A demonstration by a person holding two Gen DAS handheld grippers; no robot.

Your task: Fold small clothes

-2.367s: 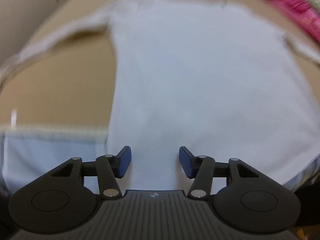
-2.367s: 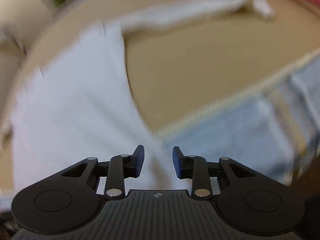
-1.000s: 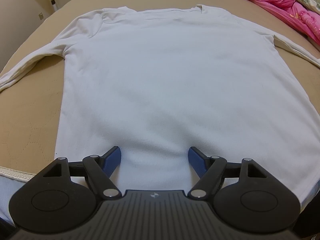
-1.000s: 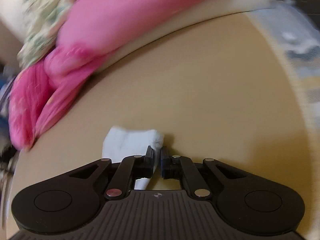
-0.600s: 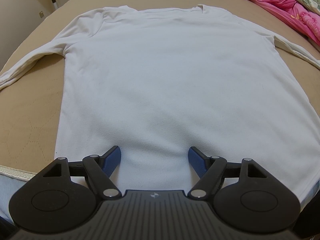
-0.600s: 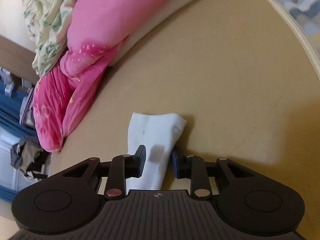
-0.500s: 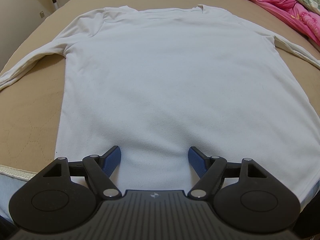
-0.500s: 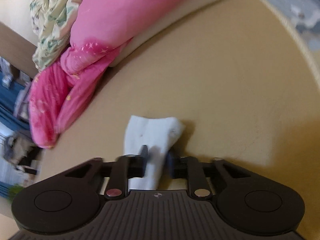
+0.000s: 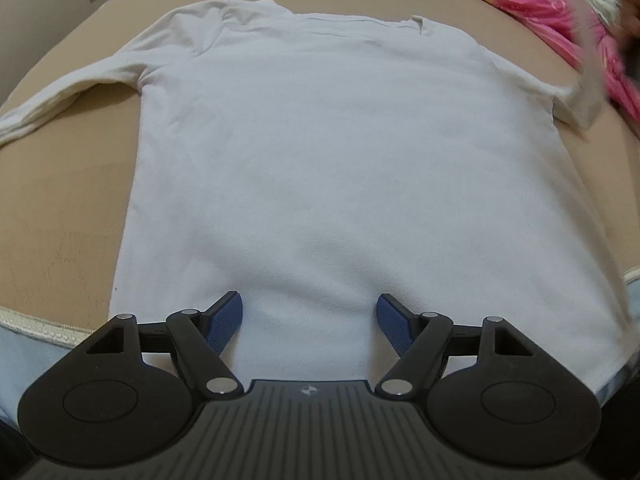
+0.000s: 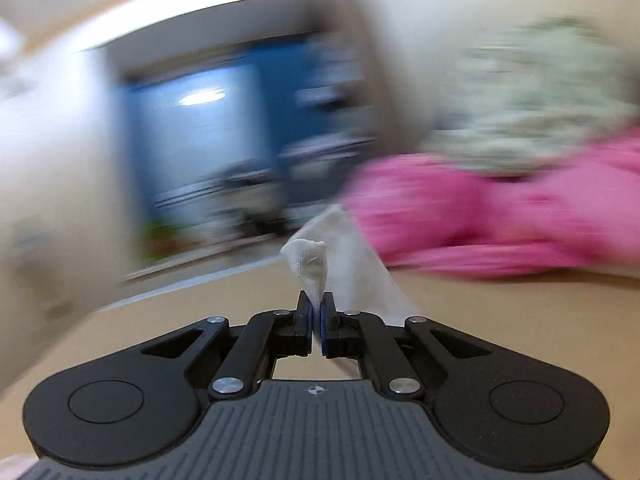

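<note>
We have the white shirt [image 9: 340, 152] flat on the bed [image 9: 60, 200], collar at 12 o'clock. Our left gripper [image 9: 310, 320] waits spread wide over the hem, probably to steady it. Our right gripper [image 10: 317, 316] pinches the sleeve cuff [image 10: 310, 258], raised at 2 o'clock, ready to fold inward.

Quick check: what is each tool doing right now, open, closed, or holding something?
Left tool: open, over the hem of the white shirt, holding nothing.
Right tool: closed on the shirt's sleeve cuff, lifted off the bed.
</note>
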